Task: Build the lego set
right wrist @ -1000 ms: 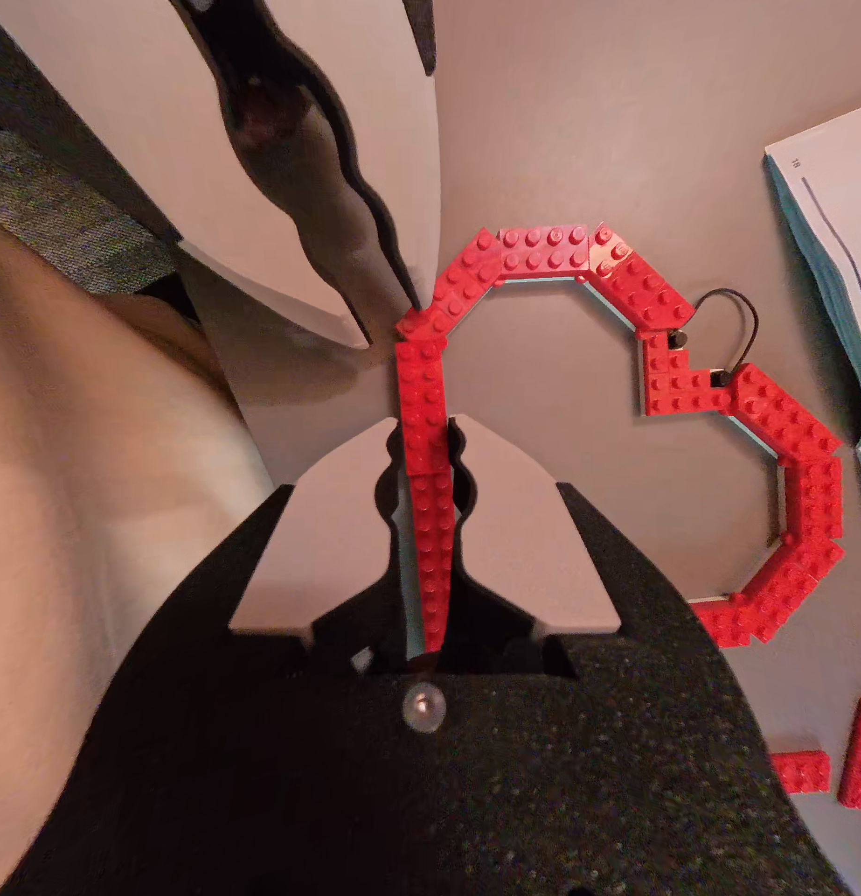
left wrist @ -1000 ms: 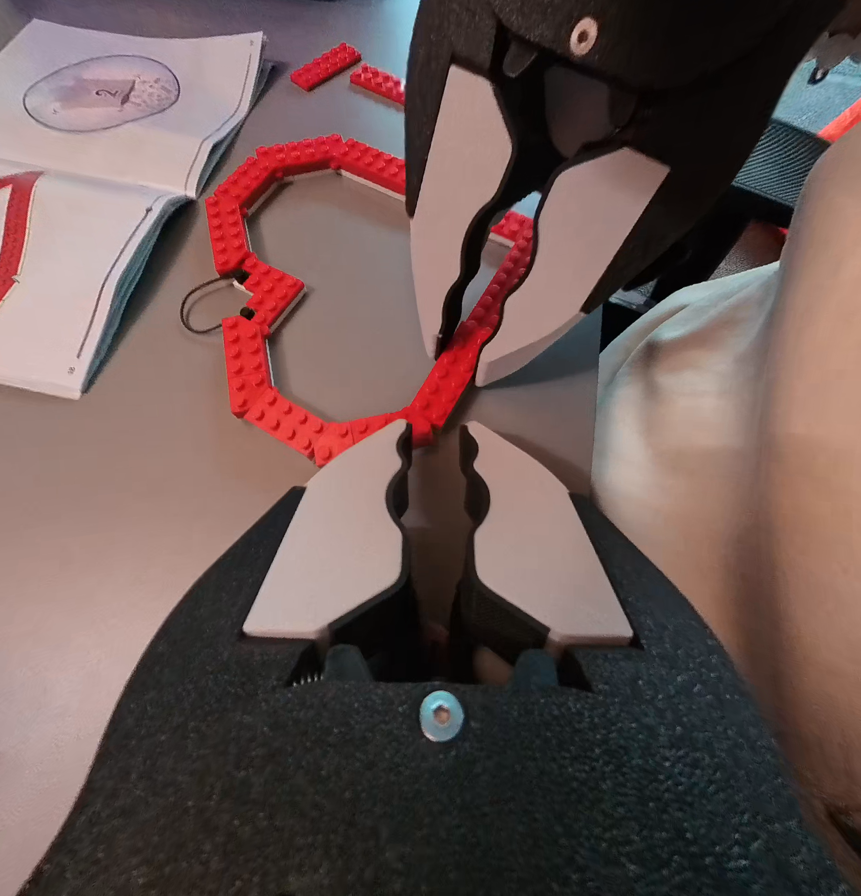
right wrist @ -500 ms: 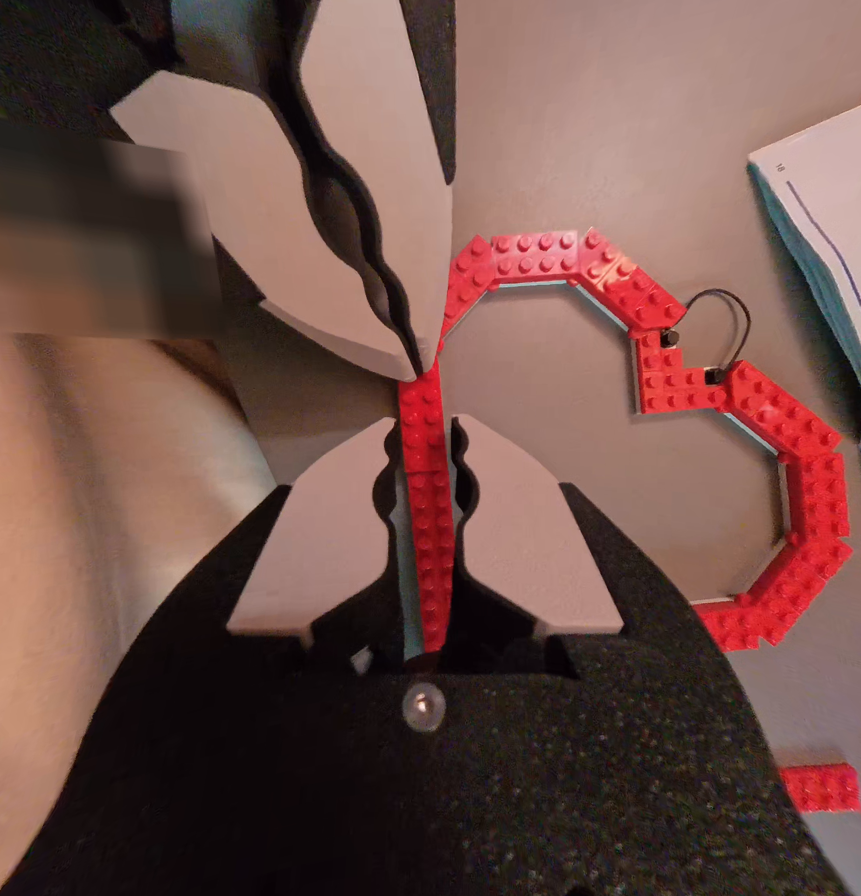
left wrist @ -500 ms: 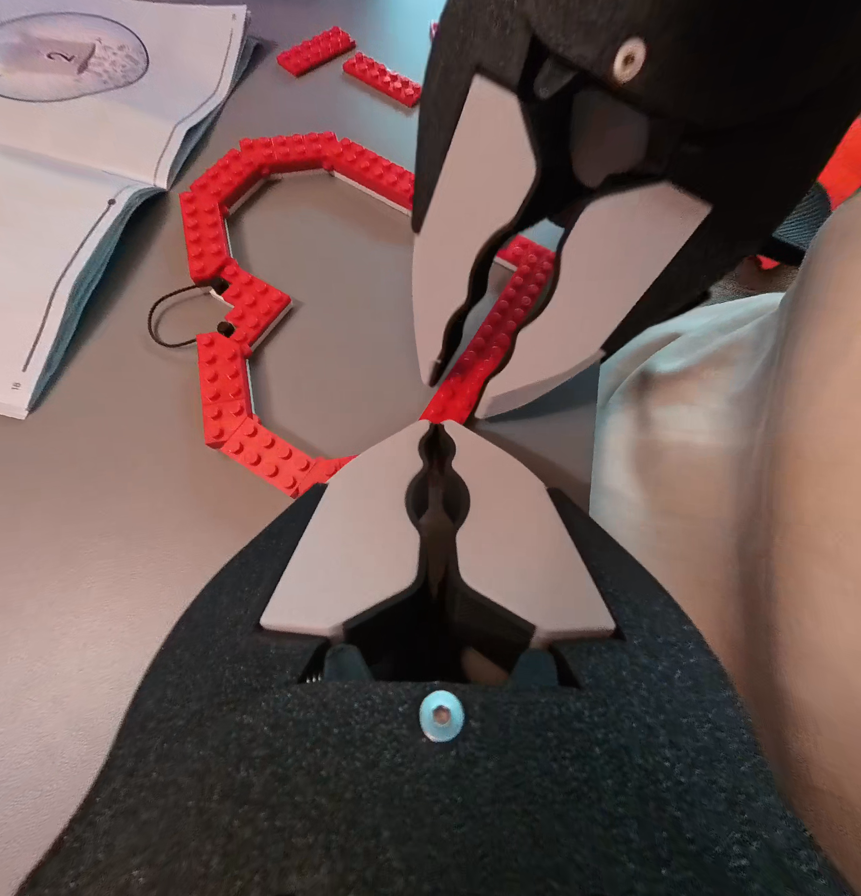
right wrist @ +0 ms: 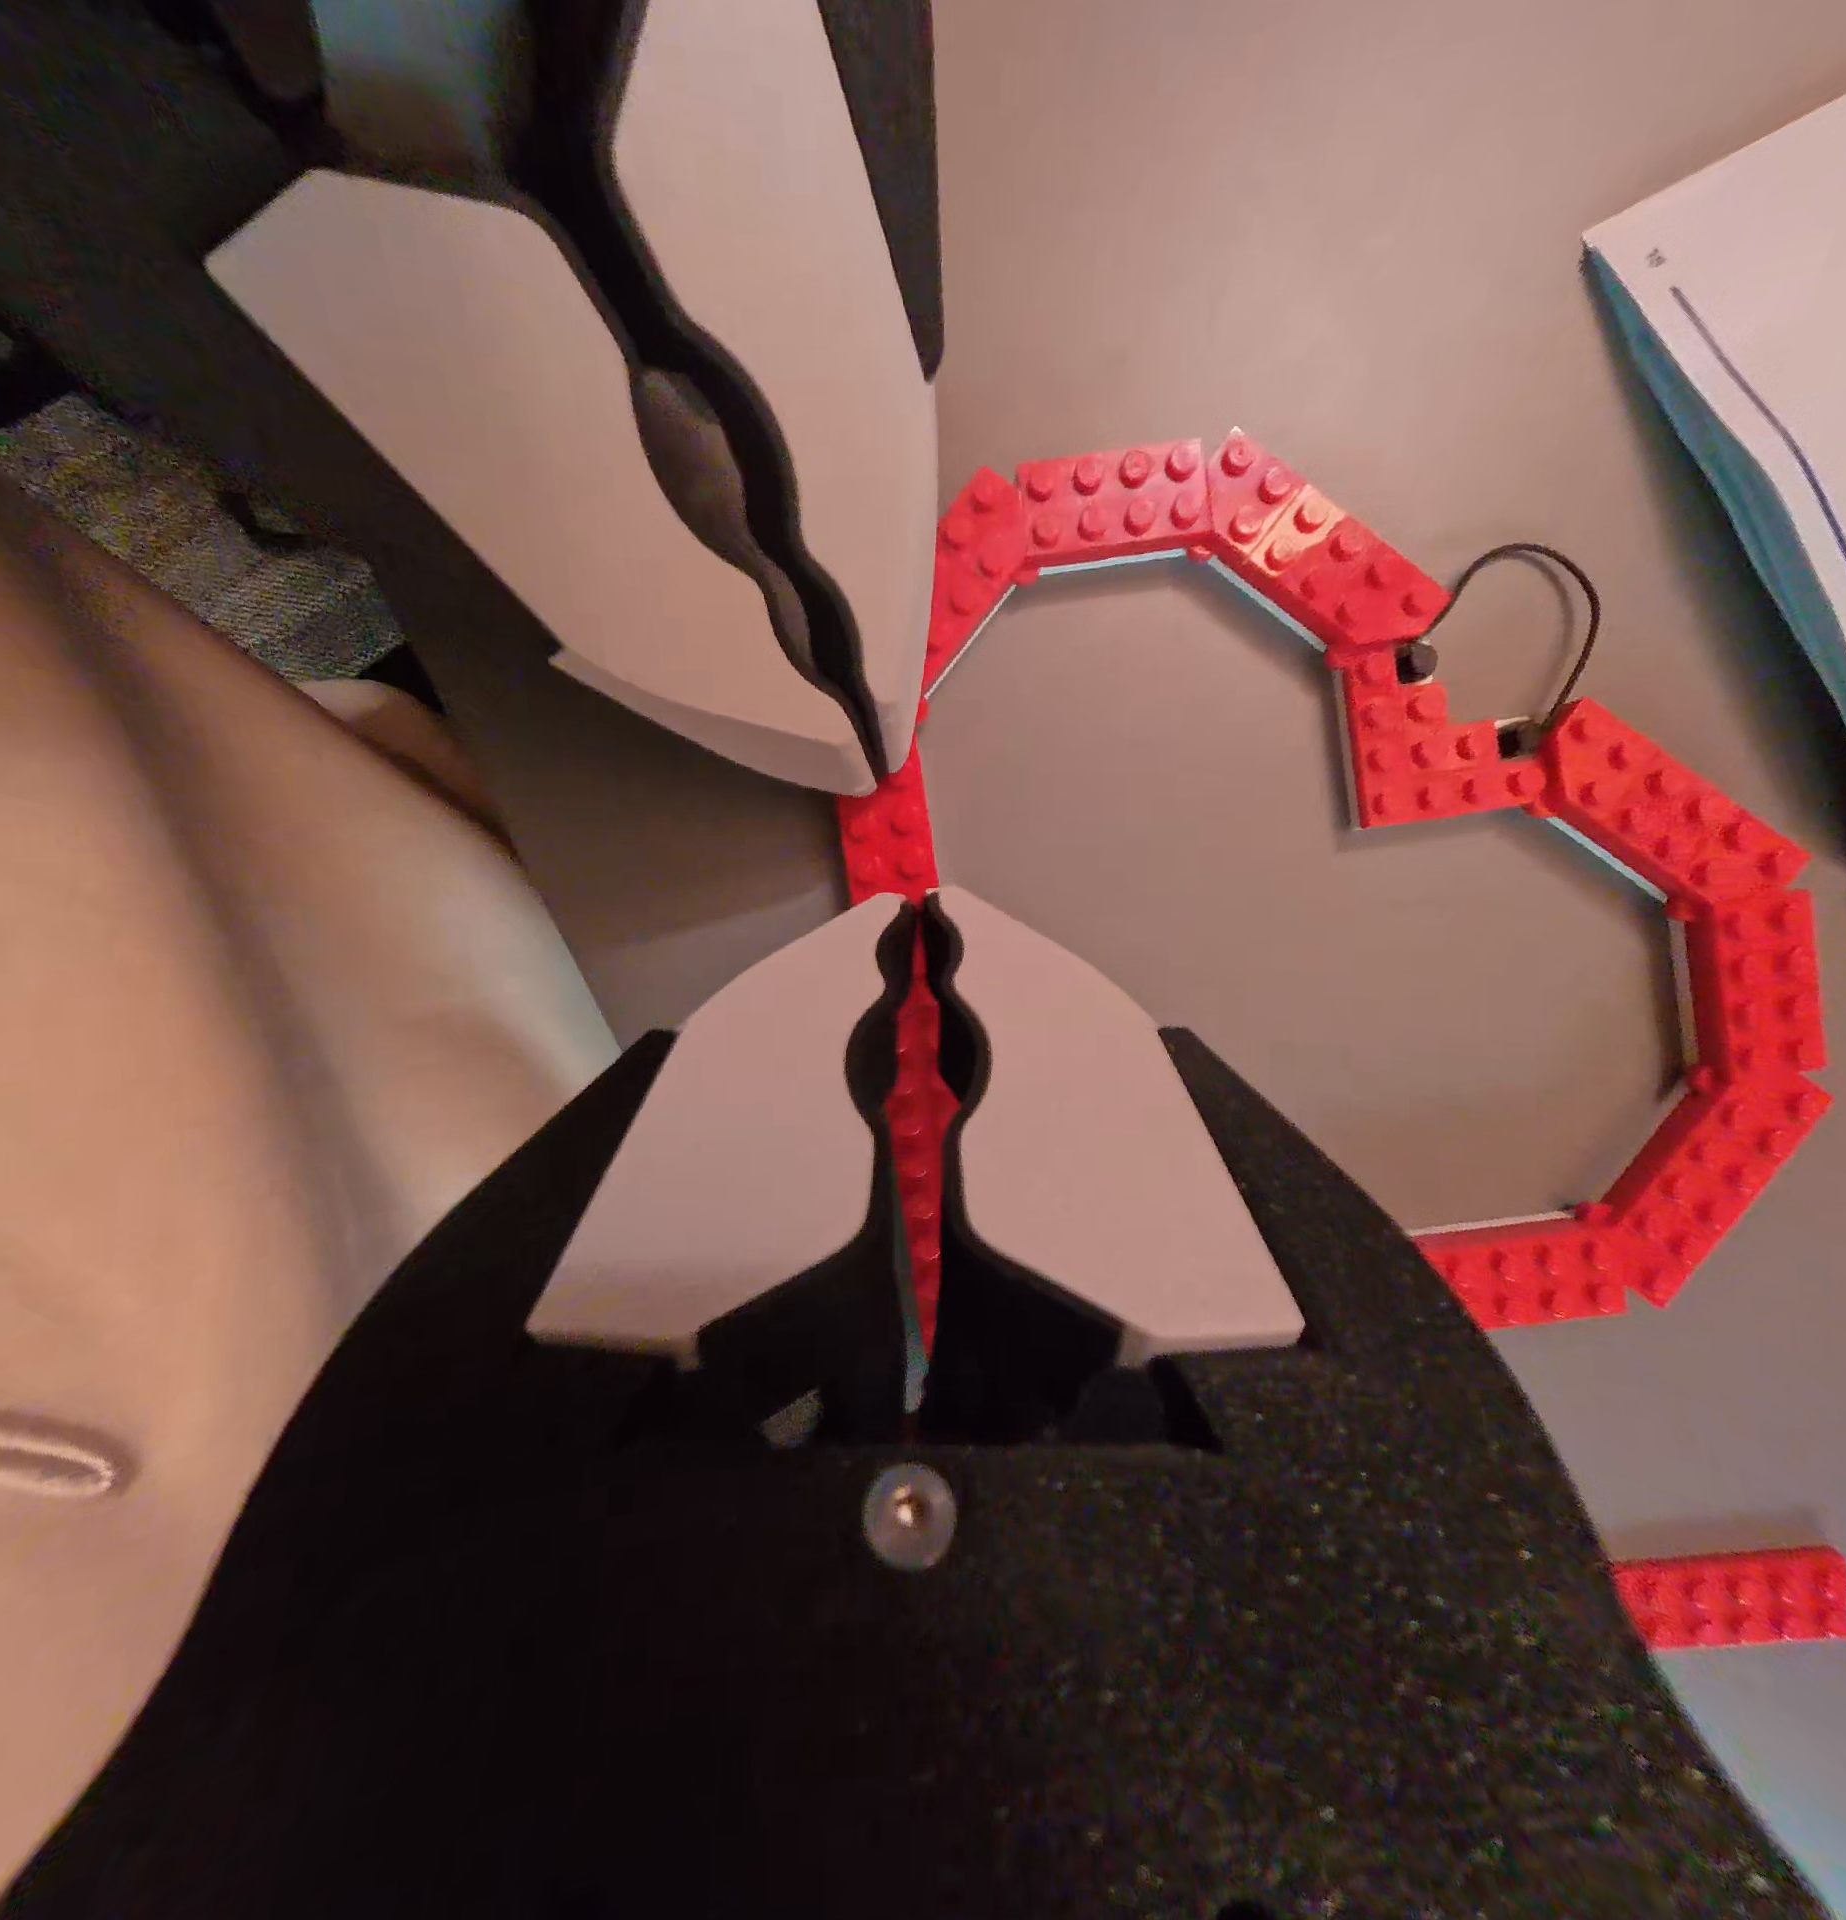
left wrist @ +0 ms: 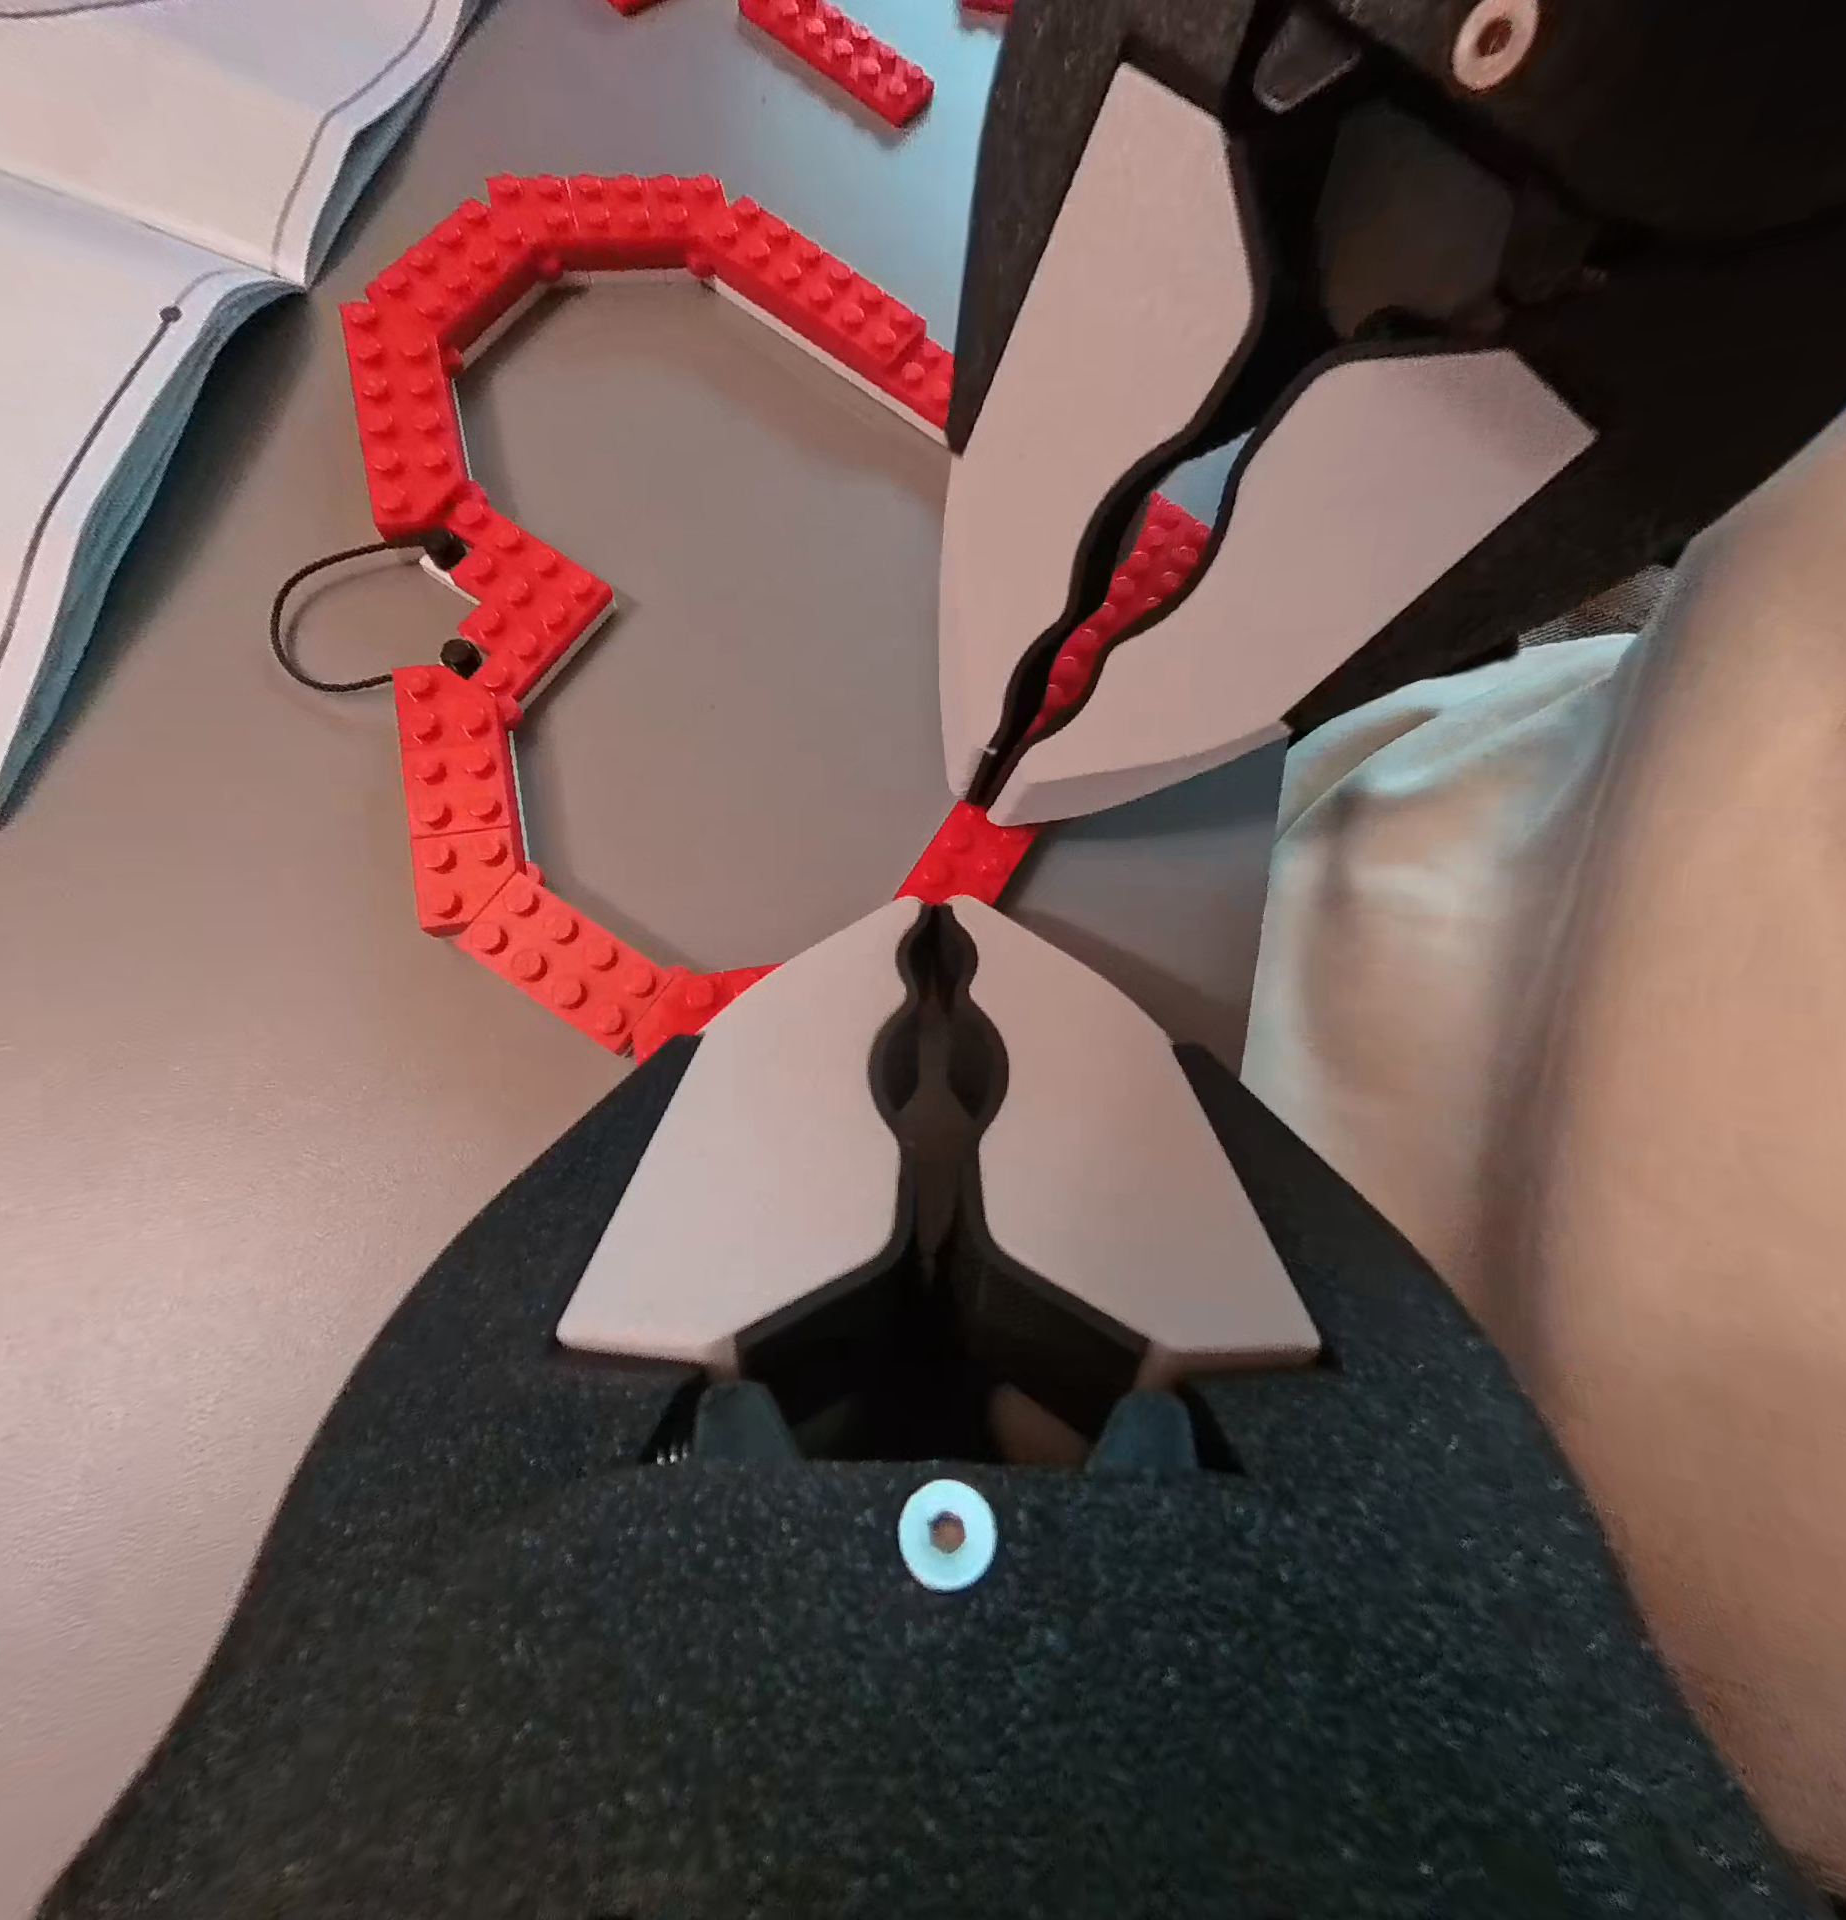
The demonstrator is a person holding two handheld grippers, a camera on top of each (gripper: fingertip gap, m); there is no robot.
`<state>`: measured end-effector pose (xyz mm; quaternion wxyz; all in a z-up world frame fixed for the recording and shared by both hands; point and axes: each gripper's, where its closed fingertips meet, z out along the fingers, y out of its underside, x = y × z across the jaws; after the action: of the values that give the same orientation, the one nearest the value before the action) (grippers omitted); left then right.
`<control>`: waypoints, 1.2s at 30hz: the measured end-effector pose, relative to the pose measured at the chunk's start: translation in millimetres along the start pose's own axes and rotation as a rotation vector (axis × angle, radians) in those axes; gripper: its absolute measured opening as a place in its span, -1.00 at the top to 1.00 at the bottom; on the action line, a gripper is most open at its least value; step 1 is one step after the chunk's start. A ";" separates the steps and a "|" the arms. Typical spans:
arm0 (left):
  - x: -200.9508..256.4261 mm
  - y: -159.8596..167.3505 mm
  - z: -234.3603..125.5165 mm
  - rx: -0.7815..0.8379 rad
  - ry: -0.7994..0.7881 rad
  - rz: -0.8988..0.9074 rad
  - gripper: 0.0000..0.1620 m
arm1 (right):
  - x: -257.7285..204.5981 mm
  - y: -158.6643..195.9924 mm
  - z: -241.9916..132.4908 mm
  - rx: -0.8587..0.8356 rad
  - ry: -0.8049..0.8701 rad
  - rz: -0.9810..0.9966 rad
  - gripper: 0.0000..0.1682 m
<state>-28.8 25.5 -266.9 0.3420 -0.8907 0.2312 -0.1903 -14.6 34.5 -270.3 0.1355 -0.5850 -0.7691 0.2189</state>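
Note:
A red heart-shaped frame of lego plates [left wrist: 431, 416] lies flat on the grey table and also shows in the right wrist view [right wrist: 1729, 883]. My left gripper [left wrist: 929, 909] is shut, with its tips on the frame's straight lower strip. My right gripper [right wrist: 919, 904] is shut over the same strip, which shows red through the slit between its fingers. The two grippers face each other tip to tip, with a short piece of strip [right wrist: 888, 842] bare between them. Each shows in the other's view, the right gripper [left wrist: 986, 800] and the left gripper [right wrist: 883, 769].
An open instruction booklet [left wrist: 119, 364] lies beside the frame, also at the right wrist view's right edge [right wrist: 1781, 364]. A black cord loop [left wrist: 295, 623] hangs at the heart's notch. Loose red plates [left wrist: 836, 62] [right wrist: 1729, 1605] lie nearby. A person's arm and pale cloth [left wrist: 1521, 935] are close on the near side. Less than 4 cm separates the two grippers' tips.
My left gripper closed from open and moved forward onto the strip. My right gripper's jaws closed from straddling the strip. The two sets of tips came closer together.

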 end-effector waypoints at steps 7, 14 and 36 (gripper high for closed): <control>0.7 0.6 0.7 0.040 0.011 -0.014 1.00 | -0.2 1.9 1.3 -0.033 0.063 -0.052 0.97; 2.2 -0.7 1.6 0.056 -0.006 0.026 1.00 | 0.4 0.5 0.6 -0.034 0.112 -0.107 0.98; -6.3 -1.6 -0.7 0.019 -0.035 0.205 1.00 | -8.7 -7.2 7.7 0.080 0.023 -0.106 0.82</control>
<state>-33.8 29.6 -266.4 0.3720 -0.8623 0.3132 -0.1411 -21.9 23.2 -273.1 0.1790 -0.5400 -0.7881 0.2351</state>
